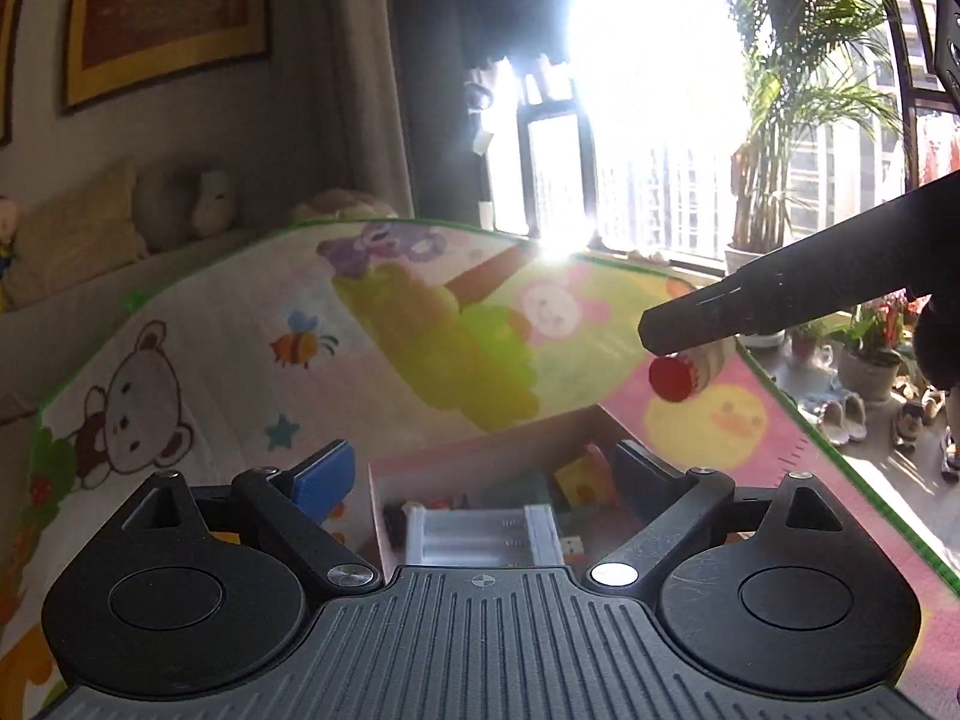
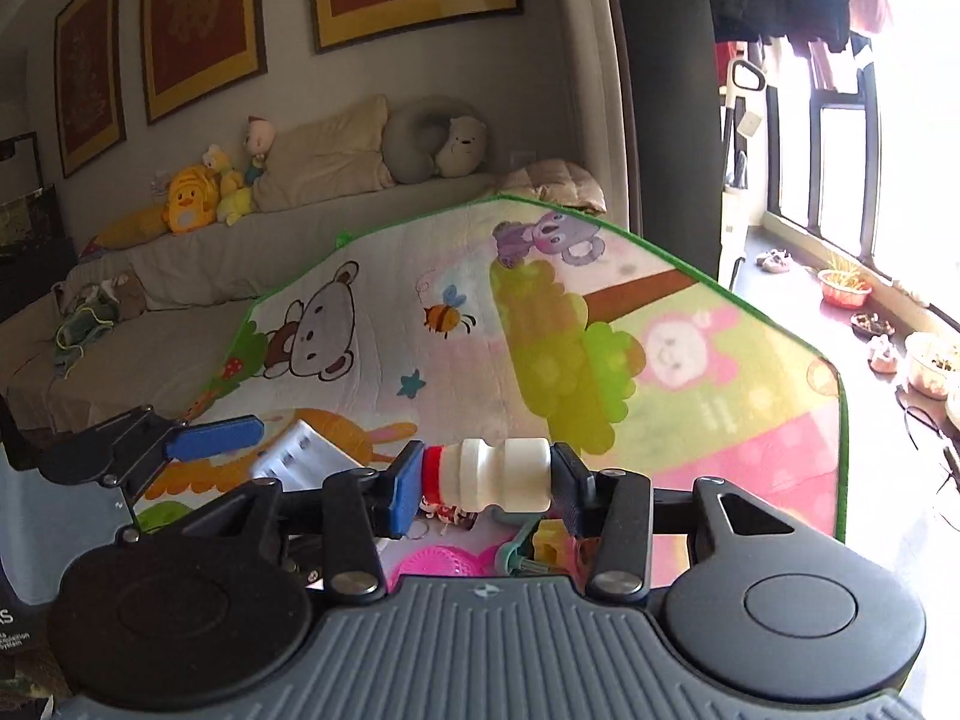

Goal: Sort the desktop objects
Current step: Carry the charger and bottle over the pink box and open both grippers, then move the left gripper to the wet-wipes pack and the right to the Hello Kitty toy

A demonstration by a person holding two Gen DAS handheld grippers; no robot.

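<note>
Sorting is progressing: right gripper [image 2: 485, 483] is clamping the small bottle [image 2: 489, 476] end to end, left gripper [image 1: 480, 468] is gaping empty; next, probably lowering it into the open box [image 1: 480, 462].

One bottle [image 2: 503, 474], two grippers [image 2: 483, 480]

We find the play mat [image 2: 372, 372] to be soft printed cloth, matt, with a stitched green edge. The small bottle [image 2: 501, 474] looks like smooth white plastic with a red cap, faintly glossy. The right gripper [image 2: 486, 483] and left gripper [image 1: 480, 468] show matt black plastic arms, ribbed grey housings and bright metal screws; the blue pads [image 2: 405, 489] look rubbery. The tray [image 1: 480, 534] appears translucent, ribbed plastic.
</note>
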